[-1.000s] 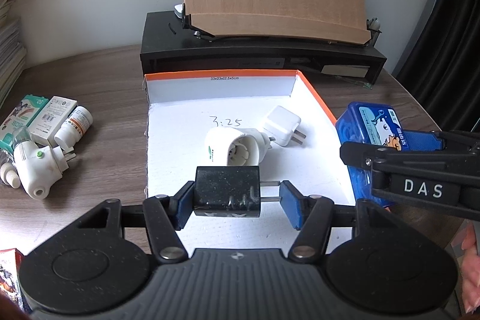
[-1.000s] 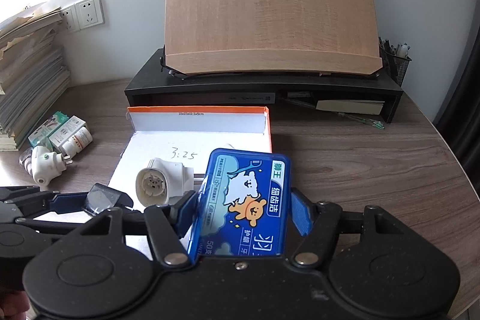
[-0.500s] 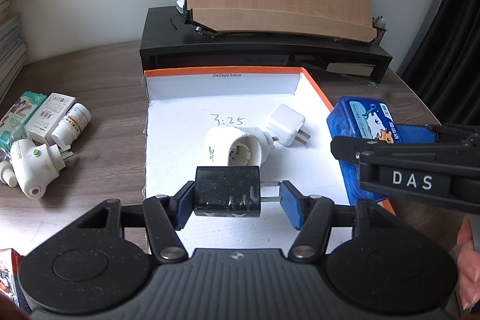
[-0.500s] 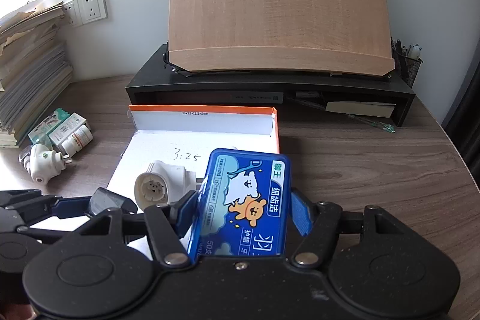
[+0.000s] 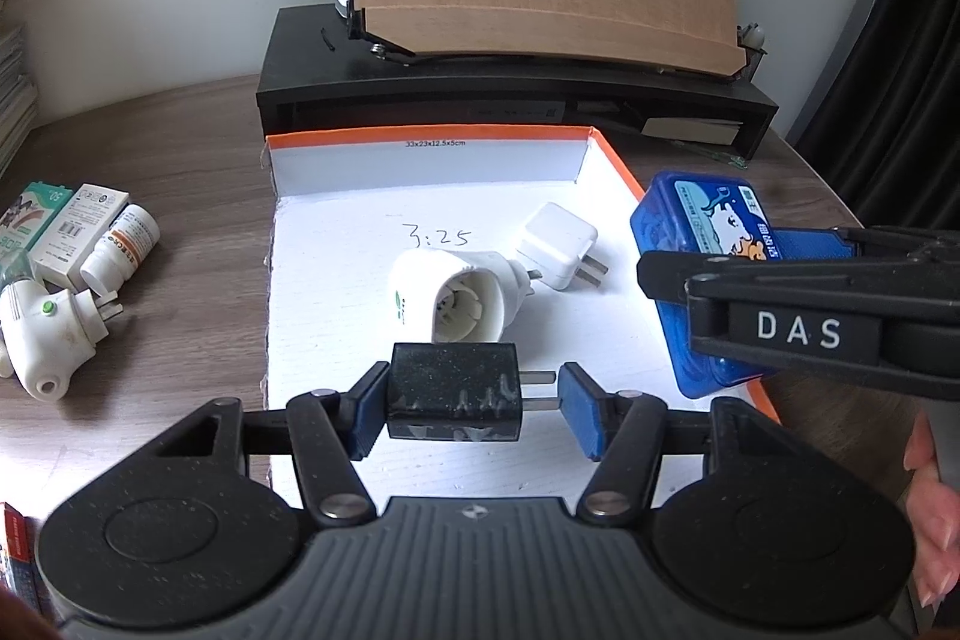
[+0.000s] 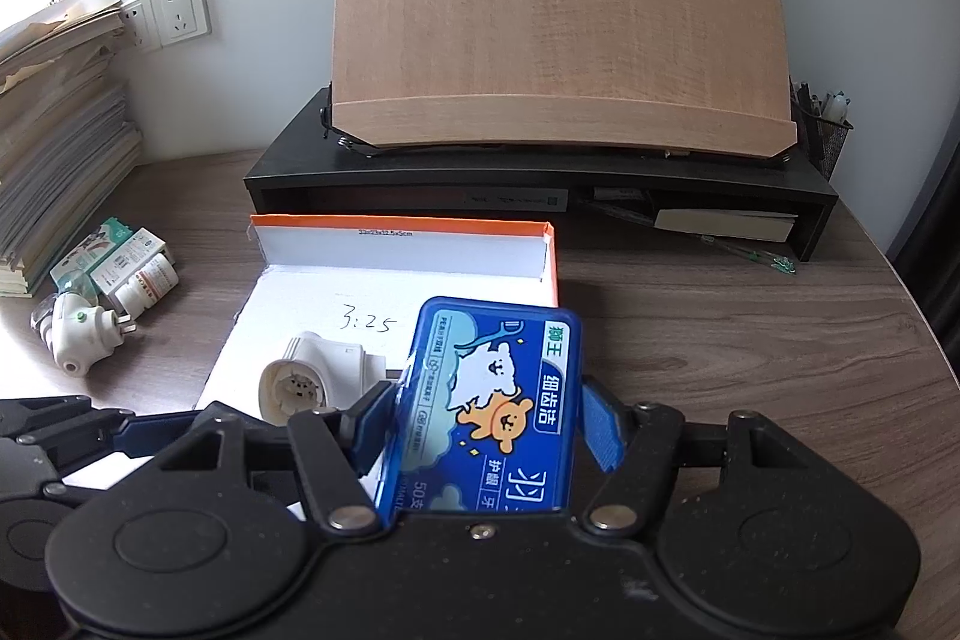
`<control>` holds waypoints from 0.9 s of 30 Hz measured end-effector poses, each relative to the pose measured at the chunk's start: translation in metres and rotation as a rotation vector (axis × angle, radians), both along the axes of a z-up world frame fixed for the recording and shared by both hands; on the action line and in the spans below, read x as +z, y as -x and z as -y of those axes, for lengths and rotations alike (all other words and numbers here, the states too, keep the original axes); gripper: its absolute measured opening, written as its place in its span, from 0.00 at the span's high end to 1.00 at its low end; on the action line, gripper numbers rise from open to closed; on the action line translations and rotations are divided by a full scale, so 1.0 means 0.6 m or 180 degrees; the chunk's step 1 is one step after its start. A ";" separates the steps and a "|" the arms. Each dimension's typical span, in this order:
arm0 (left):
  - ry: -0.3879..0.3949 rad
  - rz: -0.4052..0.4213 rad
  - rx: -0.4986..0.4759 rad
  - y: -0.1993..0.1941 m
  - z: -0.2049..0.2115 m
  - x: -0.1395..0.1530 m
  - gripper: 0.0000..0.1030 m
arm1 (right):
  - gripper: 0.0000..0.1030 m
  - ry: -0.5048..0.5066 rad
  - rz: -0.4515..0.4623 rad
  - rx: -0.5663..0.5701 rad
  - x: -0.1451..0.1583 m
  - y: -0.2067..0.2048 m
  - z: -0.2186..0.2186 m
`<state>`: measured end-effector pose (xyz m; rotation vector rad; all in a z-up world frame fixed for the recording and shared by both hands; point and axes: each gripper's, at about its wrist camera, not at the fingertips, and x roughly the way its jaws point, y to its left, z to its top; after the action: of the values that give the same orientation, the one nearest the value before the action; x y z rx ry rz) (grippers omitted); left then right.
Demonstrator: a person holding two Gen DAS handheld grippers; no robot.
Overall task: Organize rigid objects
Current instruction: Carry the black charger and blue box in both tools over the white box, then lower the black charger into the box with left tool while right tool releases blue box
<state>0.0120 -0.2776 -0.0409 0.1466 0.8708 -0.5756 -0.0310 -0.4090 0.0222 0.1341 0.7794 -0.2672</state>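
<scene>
Nothing much is moving since a moment ago: both tongs are keeping their things in the air over the box, only a tiny bit shifted in the pictures.

Nearest, the left tongs are squeezing the black charger sideways, one pad on its flat end and the other pad on its two metal pins. That charger is looking hard, small and light. Its smooth sides are probably slippery, and the pins are giving a thin spot to press on, so it could twist. Holding the two flat sides would be safer.

Just right of it, the right tongs are holding the blue floss box by its long edges, above the right rim of the white box. The floss box is shiny plastic, stiff and light, and may slide if the hold gets loose.

Farther inside the white box, the round white adapter and the square white plug are lying side by side, almost touching.

Left of the white box, on the tabletop, the little bottle and cartons are waiting.
</scene>
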 end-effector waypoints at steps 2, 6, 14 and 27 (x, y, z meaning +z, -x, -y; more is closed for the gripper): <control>0.0006 -0.0002 -0.0014 0.000 0.003 0.000 0.41 | 0.24 0.0000 -0.0002 -0.0002 0.000 -0.001 0.001; 0.0009 -0.0002 -0.0030 -0.002 0.007 -0.002 0.41 | 0.24 -0.0004 -0.0015 0.0006 -0.001 -0.003 0.001; 0.0000 0.0006 -0.0037 -0.005 0.010 -0.003 0.41 | 0.24 -0.0013 -0.0014 0.0005 -0.001 -0.004 0.002; -0.0006 0.0012 -0.0047 -0.003 0.013 -0.003 0.41 | 0.24 -0.0010 -0.0019 0.0026 -0.002 -0.004 0.002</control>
<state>0.0137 -0.2854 -0.0429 0.1558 0.8671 -0.5882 -0.0286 -0.4103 0.0209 0.1332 0.7863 -0.2588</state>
